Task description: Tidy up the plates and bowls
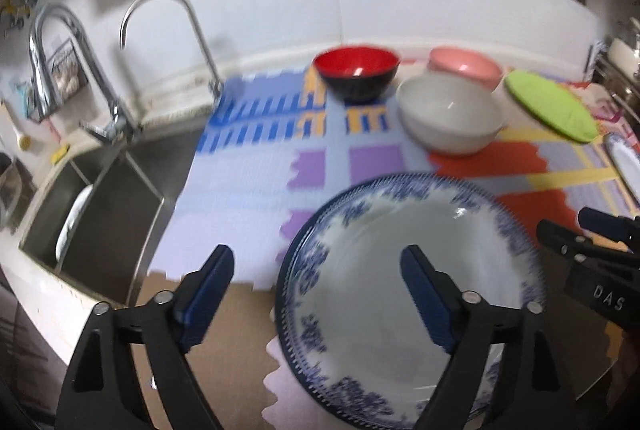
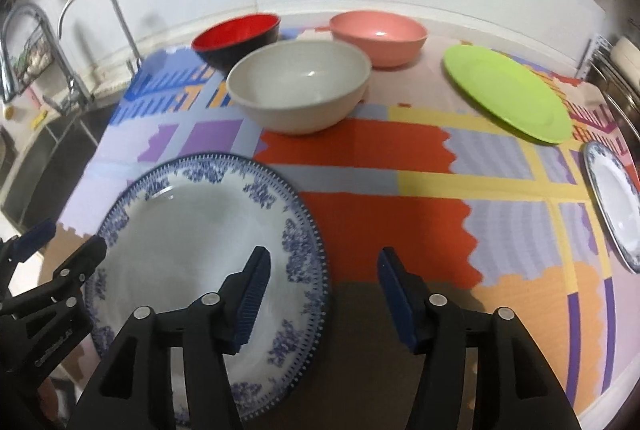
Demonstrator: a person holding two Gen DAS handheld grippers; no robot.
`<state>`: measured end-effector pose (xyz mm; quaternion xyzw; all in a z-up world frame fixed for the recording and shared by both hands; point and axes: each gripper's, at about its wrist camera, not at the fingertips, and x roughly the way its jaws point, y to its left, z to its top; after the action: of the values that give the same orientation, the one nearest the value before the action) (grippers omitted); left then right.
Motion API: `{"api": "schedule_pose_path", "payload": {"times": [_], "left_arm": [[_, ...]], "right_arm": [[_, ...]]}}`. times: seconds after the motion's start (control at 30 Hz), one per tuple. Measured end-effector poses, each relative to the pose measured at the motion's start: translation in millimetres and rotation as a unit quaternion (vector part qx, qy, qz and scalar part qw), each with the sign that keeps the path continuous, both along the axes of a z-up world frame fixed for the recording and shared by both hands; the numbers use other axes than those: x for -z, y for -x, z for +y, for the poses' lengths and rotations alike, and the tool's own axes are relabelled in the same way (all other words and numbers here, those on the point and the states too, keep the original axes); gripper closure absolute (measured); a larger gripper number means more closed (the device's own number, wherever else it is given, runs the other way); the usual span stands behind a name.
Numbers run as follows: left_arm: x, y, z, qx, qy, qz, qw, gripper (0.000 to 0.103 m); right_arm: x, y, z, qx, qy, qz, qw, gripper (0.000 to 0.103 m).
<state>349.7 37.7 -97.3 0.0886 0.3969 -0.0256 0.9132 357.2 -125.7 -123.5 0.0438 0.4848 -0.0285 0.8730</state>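
Note:
A large blue-and-white patterned plate [image 1: 360, 294] [image 2: 192, 230] lies flat on the colourful foam mat, near its front edge. My left gripper [image 1: 318, 262] stands open above the plate's left rim, one finger over the plate and one outside it, neither pad touching. My right gripper [image 2: 324, 258] is open too and straddles the plate's right rim without pressing on it. Behind the plate stand a white bowl [image 2: 298, 86], a red-and-black bowl [image 2: 236, 34] and a pink bowl [image 2: 378, 34]. A green plate [image 2: 508, 94] lies at the back right, and a second blue-and-white plate [image 2: 616, 202] sits at the far right.
A steel sink [image 1: 100, 230] with two curved faucets [image 1: 160, 14] lies left of the mat, a white dish inside it. A wall runs behind the bowls. A dish rack [image 2: 624, 70] stands at the far right. Bare orange mat [image 2: 400, 230] lies right of the big plate.

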Motion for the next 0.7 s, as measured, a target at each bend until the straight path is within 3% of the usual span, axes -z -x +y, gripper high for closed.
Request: {"api": "schedule_pose_path", "payload": {"times": [0.2,0.7], "left_arm": [[-22.3,4.0,-29.6,0.042,0.01,-0.031,0.9986,0.006],[-52.0,14.3,-134.1,0.132,0.032,-0.073,0.988,0.0]], "right_arm": [[-19.8,17.0,-19.8,0.029,0.004,-0.026,0.999,0.036],[-55.4,62.9,-109.6,0.129,0.023,-0.075,0.989,0.024]]}}
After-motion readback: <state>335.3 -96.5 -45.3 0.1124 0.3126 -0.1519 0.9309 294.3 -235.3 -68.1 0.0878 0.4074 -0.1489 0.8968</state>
